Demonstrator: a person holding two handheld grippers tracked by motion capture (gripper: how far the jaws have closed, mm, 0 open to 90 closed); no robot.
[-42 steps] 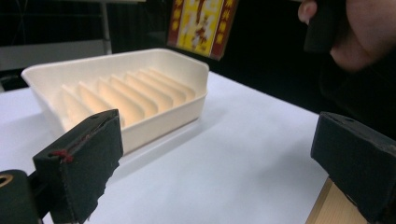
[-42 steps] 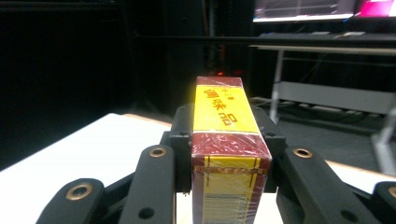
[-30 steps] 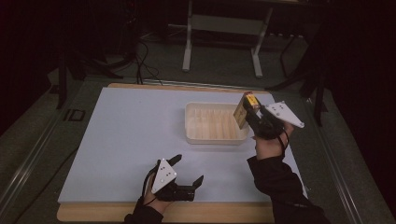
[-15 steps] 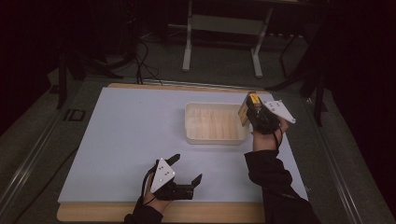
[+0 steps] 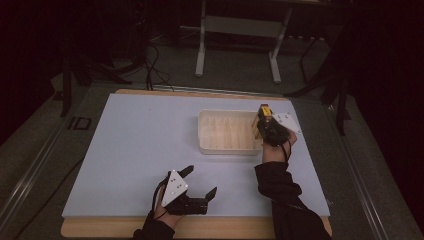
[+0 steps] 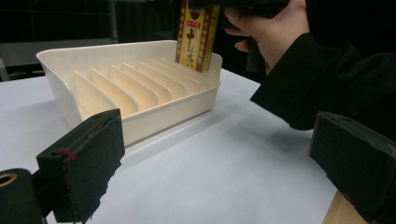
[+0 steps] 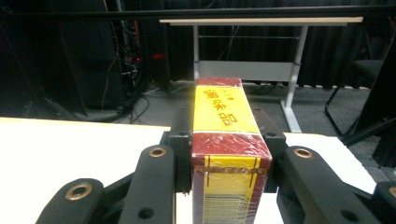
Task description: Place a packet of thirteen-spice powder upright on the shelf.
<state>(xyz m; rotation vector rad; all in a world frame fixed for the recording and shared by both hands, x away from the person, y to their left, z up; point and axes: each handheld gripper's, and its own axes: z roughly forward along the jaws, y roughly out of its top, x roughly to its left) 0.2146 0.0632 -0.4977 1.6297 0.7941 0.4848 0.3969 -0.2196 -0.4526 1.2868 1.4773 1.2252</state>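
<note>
Lowered toward the tray, the right tool clamps the box; left tool gapes empty.

Cream slotted tray, red-yellow box upright (rightmost slot), a hand above

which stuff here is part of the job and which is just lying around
In the job:
- yellow and red box
- right gripper, shut on the box
- cream slotted tray

Lying about:
- left gripper, open, resting on the table
- metal stand behind the table
</note>
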